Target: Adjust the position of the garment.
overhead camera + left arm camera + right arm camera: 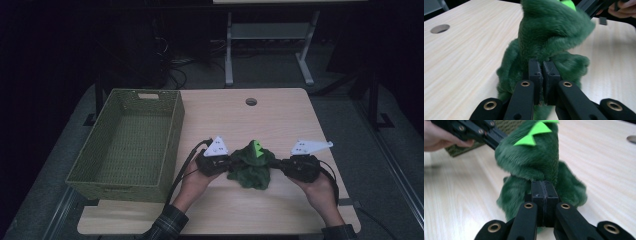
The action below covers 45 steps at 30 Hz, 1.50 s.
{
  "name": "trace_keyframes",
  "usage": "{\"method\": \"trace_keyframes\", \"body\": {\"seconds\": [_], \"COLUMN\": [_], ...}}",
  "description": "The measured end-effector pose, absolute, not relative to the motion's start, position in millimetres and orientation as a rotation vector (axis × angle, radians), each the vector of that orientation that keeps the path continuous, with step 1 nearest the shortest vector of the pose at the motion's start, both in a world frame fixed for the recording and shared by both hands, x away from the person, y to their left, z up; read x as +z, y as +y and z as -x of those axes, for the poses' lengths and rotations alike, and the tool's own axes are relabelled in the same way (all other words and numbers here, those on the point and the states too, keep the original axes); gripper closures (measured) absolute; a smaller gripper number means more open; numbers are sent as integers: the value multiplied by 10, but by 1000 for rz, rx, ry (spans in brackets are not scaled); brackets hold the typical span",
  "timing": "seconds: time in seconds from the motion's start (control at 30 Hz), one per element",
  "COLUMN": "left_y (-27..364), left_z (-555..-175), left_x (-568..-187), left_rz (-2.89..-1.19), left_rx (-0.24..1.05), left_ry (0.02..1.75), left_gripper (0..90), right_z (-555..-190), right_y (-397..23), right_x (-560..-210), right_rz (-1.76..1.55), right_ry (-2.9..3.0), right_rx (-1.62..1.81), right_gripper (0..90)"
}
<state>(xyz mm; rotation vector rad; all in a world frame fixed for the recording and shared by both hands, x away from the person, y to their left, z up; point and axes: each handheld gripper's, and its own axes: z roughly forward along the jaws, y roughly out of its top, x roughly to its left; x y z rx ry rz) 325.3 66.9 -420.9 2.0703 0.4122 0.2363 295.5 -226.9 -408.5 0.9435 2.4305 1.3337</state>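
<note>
- Left gripper (pixel 226 165) w/ jaws pressed together on a tuft of the green plush toy (pixel 253 165); its own view shows the pads (pixel 535 71) nearly meeting, w/ green fur pinched between them.
- Right gripper (pixel 278 166) same story from the opp. side: jaws clamped hard on the toy's fur, pads (pixel 537 192) flush together, fur bulging out just above them.
- Toy sits between the two grippers, strung from one to the other; its lower part looks to be at or on the table (pixel 280 115), can't tell if weight is fully off.
- Bright green spikes (pixel 535 131) on the toy's upper part, just beyond the right gripper's tips.
- Step in hand, my read: two-handed carry of the toy, both pinches set, toy not yet in any container.
- Wicker basket (pixel 172 135) lies well off to the outer side of the left gripper, apart from the toy; looks bare inside.
- Next move prob. calls for: lift both grippers together, keep spacing const. so fur doesn't tear out of either pinch, travel past the left gripper's side, clear the basket's near wall before lowering.
- Then release both pinches only once the toy is inside the rim.
- Risk: pinches are on fur only, shallow; a jerk could slip one side & leave the toy dangling.
</note>
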Motion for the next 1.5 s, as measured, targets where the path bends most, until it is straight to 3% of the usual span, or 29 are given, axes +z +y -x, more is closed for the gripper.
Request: {"method": "trace_keyframes", "body": {"seconds": [0.77,1.27,1.5], "left_y": [608,600,641], "left_z": [-2920,-2925,-2869], "left_x": [-4690,-4754,-4591], "left_rz": [-2195,-2255,-2203], "left_rx": [85,103,90], "left_ry": [340,352,361], "left_gripper": [871,876,687], "right_z": [-2600,-2597,-2498], "right_y": [-2219,-2202,-2316], "right_x": [-4518,-4644,-4497], "right_rz": [-1001,-1030,-1016], "right_ry": [2643,2685,2607], "right_rx": [1224,1081,1233], "right_gripper": [900,896,761]}}
